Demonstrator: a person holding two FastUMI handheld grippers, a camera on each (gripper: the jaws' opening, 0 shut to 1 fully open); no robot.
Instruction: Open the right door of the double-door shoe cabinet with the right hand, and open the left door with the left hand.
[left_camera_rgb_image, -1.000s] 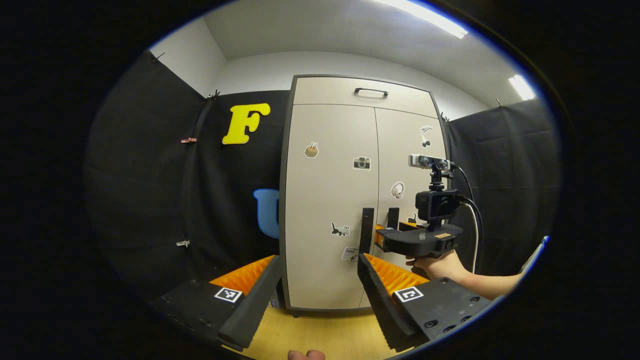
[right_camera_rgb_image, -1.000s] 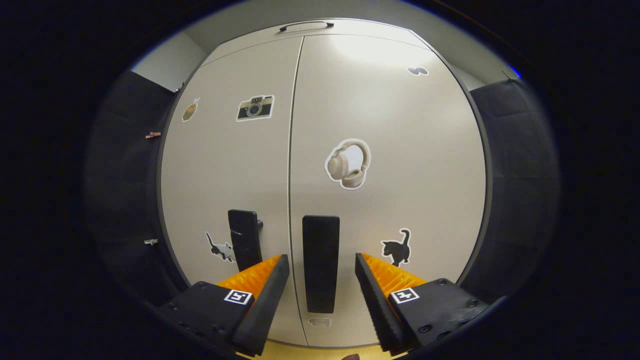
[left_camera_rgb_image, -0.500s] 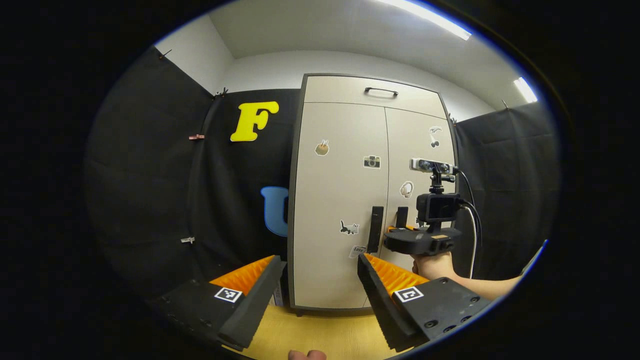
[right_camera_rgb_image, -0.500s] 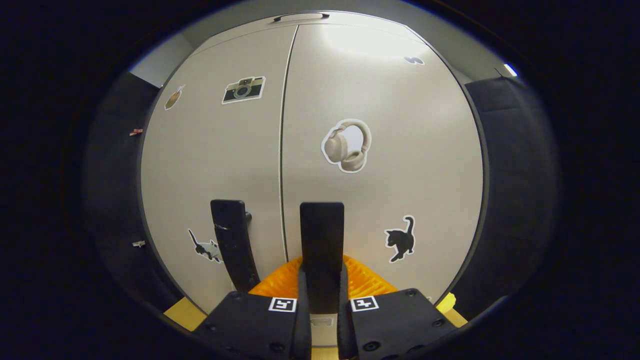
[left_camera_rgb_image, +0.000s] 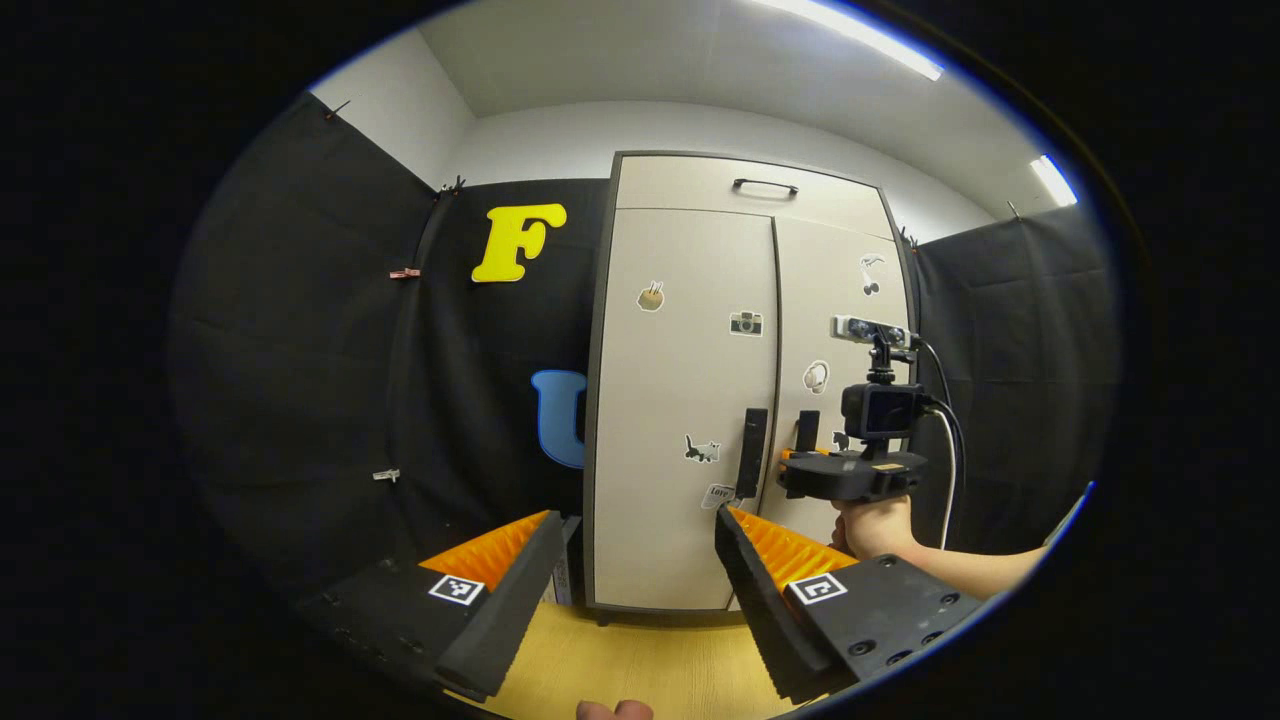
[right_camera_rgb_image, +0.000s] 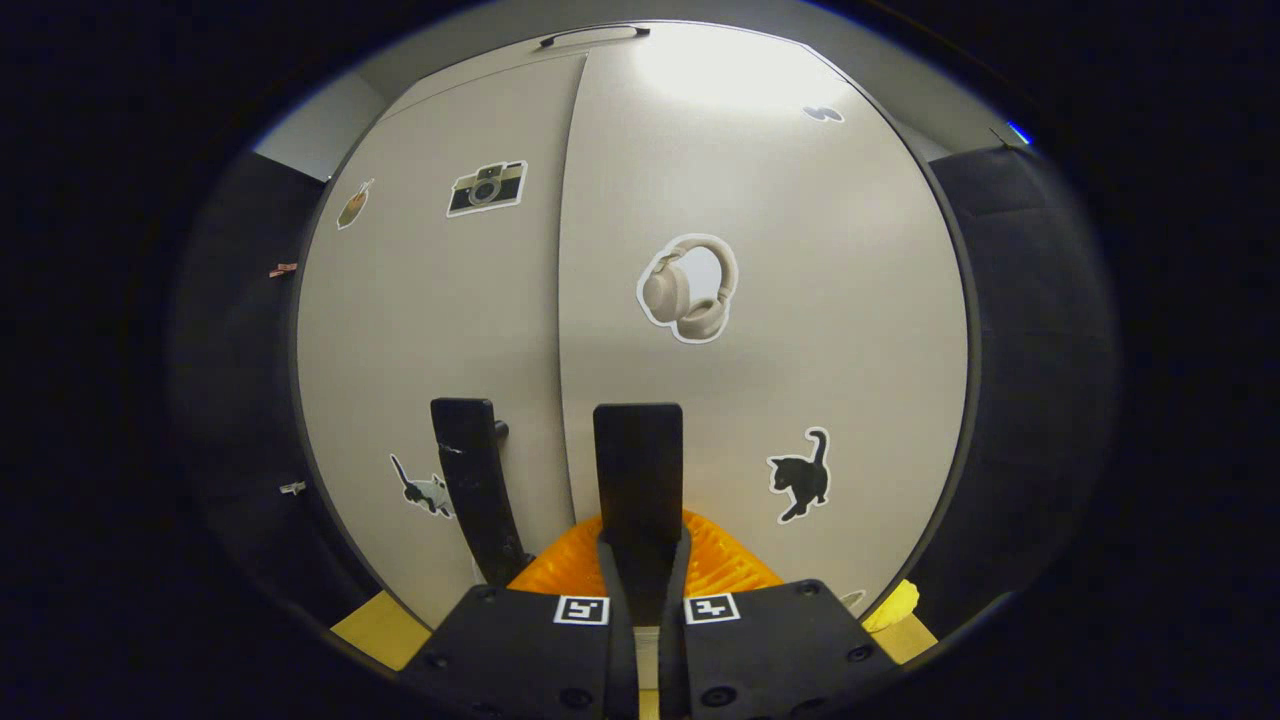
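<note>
At the seam of the shoe cabinet (left_camera_rgb_image: 740, 400), the right tongs (right_camera_rgb_image: 640, 575) are clenching the right door handle (right_camera_rgb_image: 638, 460), an upright dark bar whose long axis is running vertically, parallel to the seam; both fingers are pressing on its lower part in the right gripper view. In the left gripper view the same right tongs (left_camera_rgb_image: 795, 462) are showing farther off, held by a hand (left_camera_rgb_image: 872, 525), at the right door handle (left_camera_rgb_image: 807, 430). The right door (right_camera_rgb_image: 780, 300) is looking shut or at most barely cracked; the gap cannot be judged. The left door handle (left_camera_rgb_image: 751, 452) is standing just beside the seam on the left door (left_camera_rgb_image: 680, 400), also upright. The left tongs (left_camera_rgb_image: 625, 565) are hanging released, fingers spread wide, well apart from the cabinet and holding nothing. Judgement: the coming pull is turning on the handle lying straight ahead of the right tongs, gripped across its width, so the door should be swinging outward toward the holder and to the right about its outer edge. For the left door, the handle is lying ahead and slightly right of the left tongs, which are the nearer free tool
</note>
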